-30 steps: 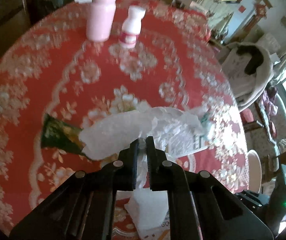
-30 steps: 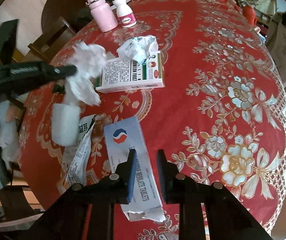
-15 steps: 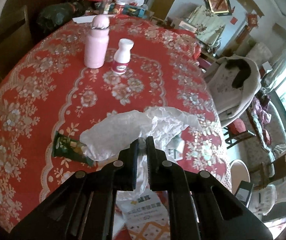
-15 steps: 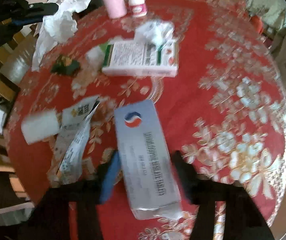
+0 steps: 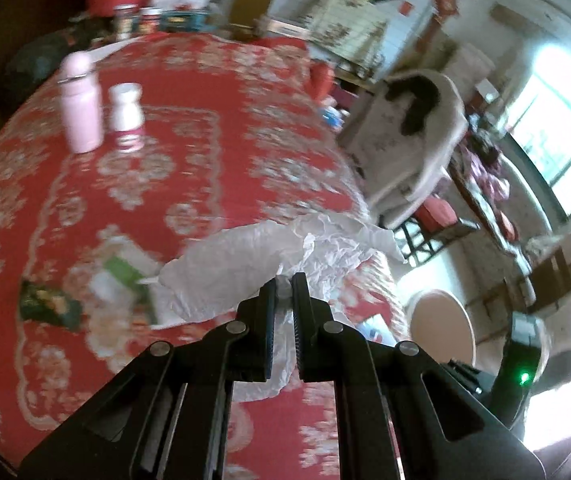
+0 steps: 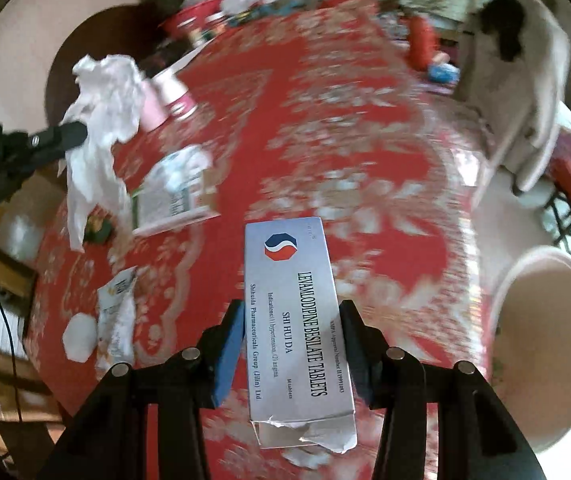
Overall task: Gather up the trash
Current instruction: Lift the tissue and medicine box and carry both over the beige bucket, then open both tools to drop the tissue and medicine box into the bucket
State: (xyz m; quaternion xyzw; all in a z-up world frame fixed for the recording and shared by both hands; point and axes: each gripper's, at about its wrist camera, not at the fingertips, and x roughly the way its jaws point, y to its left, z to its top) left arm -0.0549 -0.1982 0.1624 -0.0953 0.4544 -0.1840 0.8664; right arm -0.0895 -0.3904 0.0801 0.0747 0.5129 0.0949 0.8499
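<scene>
The left gripper point(image 5: 284, 286) is clenched on the tissue point(image 5: 265, 264), lifted off the counter point(image 5: 205, 128); the right gripper point(image 6: 291, 320) clamps the box point(image 6: 297, 312), probably bound for the bin point(image 6: 545, 344) right of its jaws.

Two bottles point(image 5: 81, 108) stand on the table; two medicine boxes point(image 6: 297, 320), one crumpled tissue point(image 6: 101, 120), one green wrapper point(image 5: 47, 308), one round bin point(image 6: 545, 344).

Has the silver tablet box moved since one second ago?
Yes. The silver tablet box, clamped by the right gripper, is now lifted off the red tablecloth.
</scene>
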